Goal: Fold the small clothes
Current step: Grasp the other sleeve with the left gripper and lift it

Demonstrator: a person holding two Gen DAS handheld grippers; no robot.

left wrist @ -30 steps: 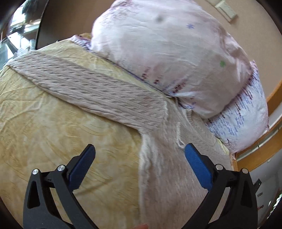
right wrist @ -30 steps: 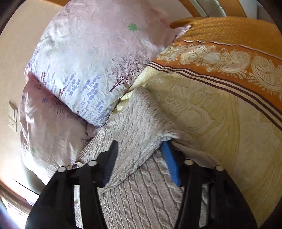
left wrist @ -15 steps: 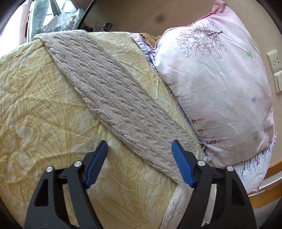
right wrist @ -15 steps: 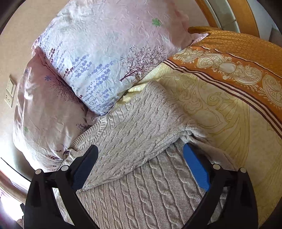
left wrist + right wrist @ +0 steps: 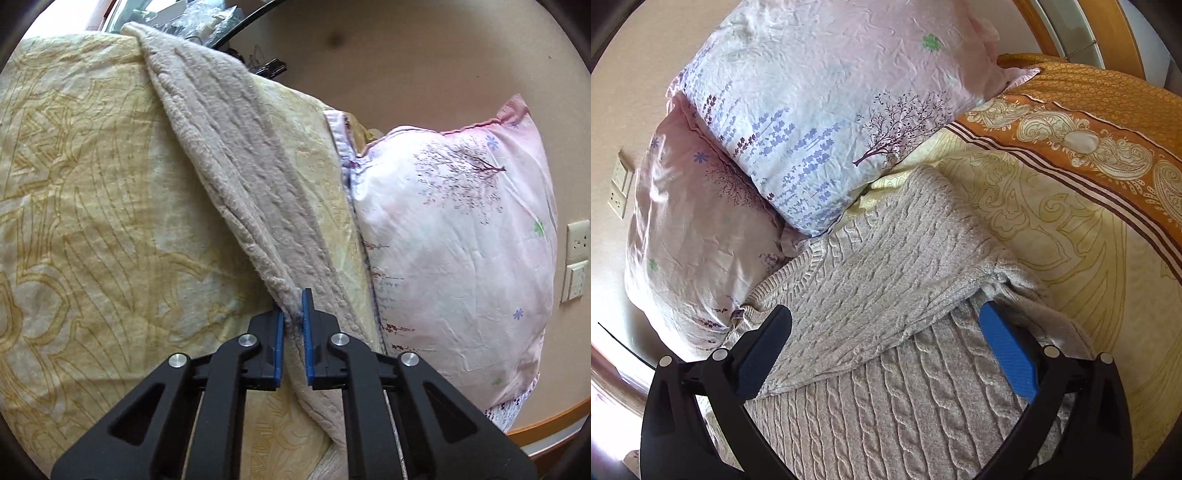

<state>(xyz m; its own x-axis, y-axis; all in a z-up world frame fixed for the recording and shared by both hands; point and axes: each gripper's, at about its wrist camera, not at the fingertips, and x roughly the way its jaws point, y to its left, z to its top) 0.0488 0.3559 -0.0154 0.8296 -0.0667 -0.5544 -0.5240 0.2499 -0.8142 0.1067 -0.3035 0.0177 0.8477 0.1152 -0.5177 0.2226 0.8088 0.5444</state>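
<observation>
Jaws pinching beige cable-knit sweater point(image 5: 251, 192) — sleeve bunched

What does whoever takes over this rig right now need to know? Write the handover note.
Left tool: shut on the sleeve, which stretches away across the yellow bedspread beside the pink pillow.
Right tool: open, holding nothing, over the sweater.
Sweater: lies flat on the bed below the pillows; one sleeve is already folded across its body.
Done: that first sleeve fold.
Left: probably bring the gripped sleeve in over the body, then fold the body up.
</observation>
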